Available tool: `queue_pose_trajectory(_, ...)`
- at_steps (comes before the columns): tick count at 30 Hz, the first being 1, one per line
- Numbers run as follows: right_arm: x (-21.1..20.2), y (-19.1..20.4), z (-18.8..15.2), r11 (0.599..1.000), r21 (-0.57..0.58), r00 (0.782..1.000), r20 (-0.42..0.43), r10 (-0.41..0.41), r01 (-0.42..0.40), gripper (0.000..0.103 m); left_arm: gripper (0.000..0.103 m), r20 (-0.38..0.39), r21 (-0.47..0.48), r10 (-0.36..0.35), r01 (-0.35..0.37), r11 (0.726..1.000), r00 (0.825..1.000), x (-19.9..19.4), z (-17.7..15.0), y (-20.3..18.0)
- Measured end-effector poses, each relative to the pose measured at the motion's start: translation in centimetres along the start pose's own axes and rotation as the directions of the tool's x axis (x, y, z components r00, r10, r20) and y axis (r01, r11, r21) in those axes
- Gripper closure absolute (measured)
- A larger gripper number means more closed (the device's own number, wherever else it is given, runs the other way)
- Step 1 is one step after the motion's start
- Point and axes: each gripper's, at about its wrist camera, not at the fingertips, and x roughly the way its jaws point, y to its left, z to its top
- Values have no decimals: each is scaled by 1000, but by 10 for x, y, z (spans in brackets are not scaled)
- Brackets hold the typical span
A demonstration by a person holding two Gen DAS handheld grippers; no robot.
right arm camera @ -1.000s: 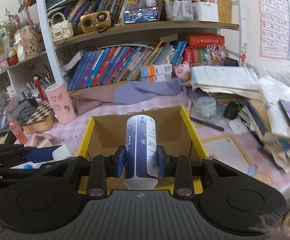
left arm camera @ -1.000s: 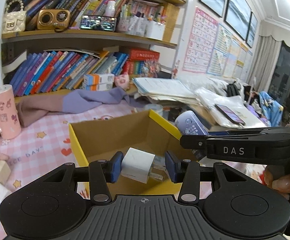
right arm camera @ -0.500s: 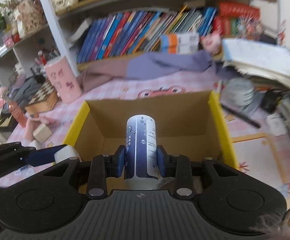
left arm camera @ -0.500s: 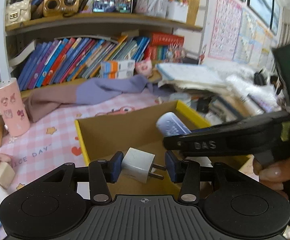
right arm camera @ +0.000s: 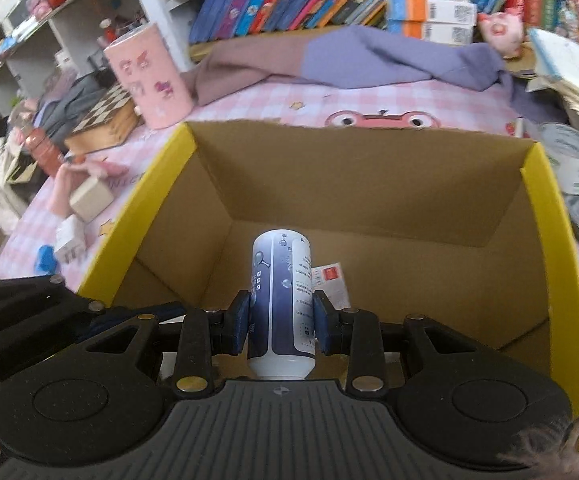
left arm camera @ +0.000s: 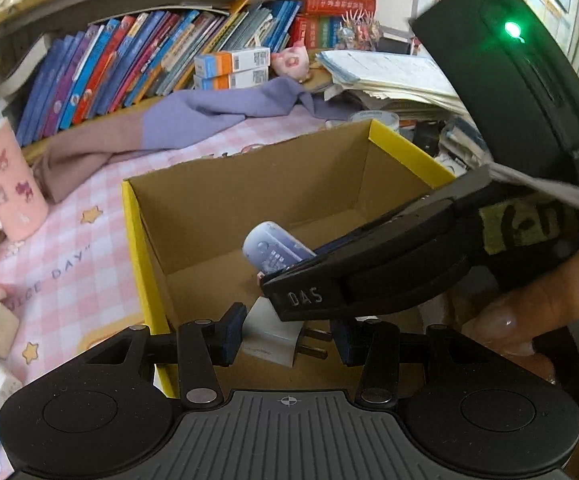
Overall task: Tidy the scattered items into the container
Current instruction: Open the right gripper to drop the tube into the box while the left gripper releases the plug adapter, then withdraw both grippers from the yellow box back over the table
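Yellow-edged brown box (right arm camera: 553, 216), pink-checked cloth (left arm camera: 89, 248)

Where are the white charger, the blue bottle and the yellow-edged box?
white charger (left arm camera: 267, 330), left wrist view, its front face.
blue bottle (right arm camera: 281, 300), right wrist view, mid-body.
yellow-edged box (right arm camera: 549, 220), right wrist view, right rim.

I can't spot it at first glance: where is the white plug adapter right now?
In the left wrist view, the white plug adapter sits between the left gripper's blue pads, prongs pointing right, over the near end of the yellow-edged cardboard box, just beneath the right gripper.
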Motion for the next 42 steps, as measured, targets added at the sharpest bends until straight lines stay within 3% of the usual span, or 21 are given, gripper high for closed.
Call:
queue_pose_trajectory(7, 0, -1, -1, 1000, -6, 1000, -9, 13, -13, 72, 55, 0, -8, 16, -16, 1000, 1000, 5, 2, -9)
queue_pose_trajectory(9, -4, -2, -1, 1000, 0, 1000, 20, 19, -19, 70, 50, 4, -14, 20, -20, 1000, 1000, 6, 3, -11)
queue_pose_trajectory(13, -11, -3, 0, 1000, 12, 997, 71, 13, -14, 56, 43, 15, -9, 36, -36, 999, 999, 4, 2, -15)
queue_pose_trajectory(24, -43, 0, -6, 998, 38, 981, 188, -56, 50, 50, 28, 108, -15, 96, -95, 995, 990, -22, -4, -11)
queue_pose_trajectory(35, -86, 22, -31, 986, 45, 930, 328, -165, 159, 45, 25, 198, -59, 108, -98, 993, 974, -63, -19, 7)
queue_pose_trajectory(42, -115, 38, -59, 966, 91, 872, 416, -259, 243, 43, 25, 252, -72, 89, -73, 995, 964, -89, -34, 16)
